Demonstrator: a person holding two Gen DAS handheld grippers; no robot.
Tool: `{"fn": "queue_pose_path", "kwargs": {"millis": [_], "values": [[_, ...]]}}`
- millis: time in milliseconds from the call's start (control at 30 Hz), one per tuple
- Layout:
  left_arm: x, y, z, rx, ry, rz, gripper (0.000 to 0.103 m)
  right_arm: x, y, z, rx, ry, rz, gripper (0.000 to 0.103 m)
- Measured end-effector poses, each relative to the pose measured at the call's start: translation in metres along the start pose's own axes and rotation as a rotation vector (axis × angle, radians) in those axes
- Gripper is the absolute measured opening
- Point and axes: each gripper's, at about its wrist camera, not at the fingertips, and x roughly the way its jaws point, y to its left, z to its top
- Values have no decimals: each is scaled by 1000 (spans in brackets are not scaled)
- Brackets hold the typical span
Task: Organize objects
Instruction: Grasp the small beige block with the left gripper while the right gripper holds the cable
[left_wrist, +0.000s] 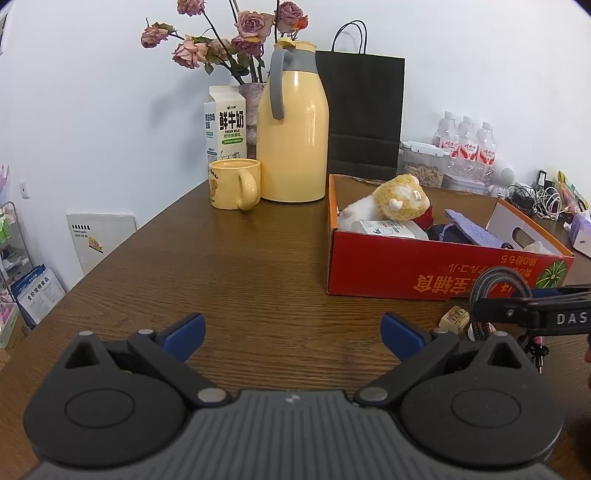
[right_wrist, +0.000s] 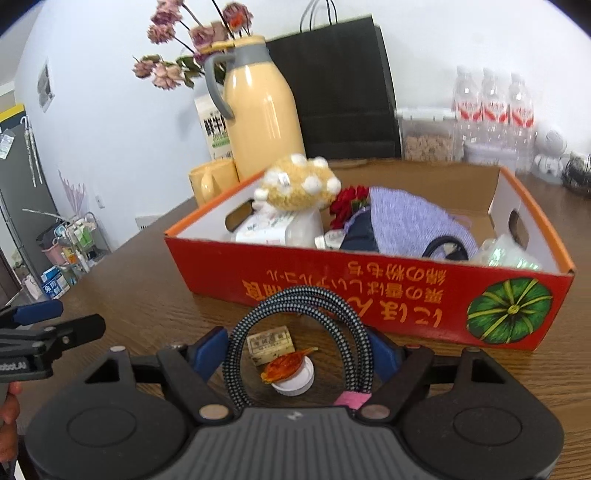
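A red cardboard box (right_wrist: 369, 273) stands on the brown table; it holds a yellow plush toy (right_wrist: 299, 184), a purple cloth (right_wrist: 410, 221) and a white bottle. It also shows in the left wrist view (left_wrist: 388, 273). My right gripper (right_wrist: 299, 350) is shut on a coiled braided black-and-white cable (right_wrist: 295, 299), held in front of the box's near wall. Under the coil lie a small beige eraser (right_wrist: 271, 343) and a white cap with an orange piece (right_wrist: 291, 373). My left gripper (left_wrist: 293, 332) is open and empty over the bare table, left of the right gripper (left_wrist: 532, 314).
A yellow thermos jug (left_wrist: 293, 129), a yellow mug (left_wrist: 234, 182), a milk carton (left_wrist: 225, 122) and dried roses stand at the back left. A black paper bag (left_wrist: 364, 110), water bottles (left_wrist: 465, 144) and cables are at the back right. The table's left edge (left_wrist: 110, 254) is near.
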Motion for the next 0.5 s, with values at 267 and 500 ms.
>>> {"fn": "queue_pose_path", "kwargs": {"millis": [267, 500], "values": [[3, -13, 1, 22, 6, -5, 103, -27, -2, -7, -43, -97, -28, 78], [18, -42, 6, 74, 24, -43, 103, -49, -17, -15, -60, -142, -94, 78]]}}
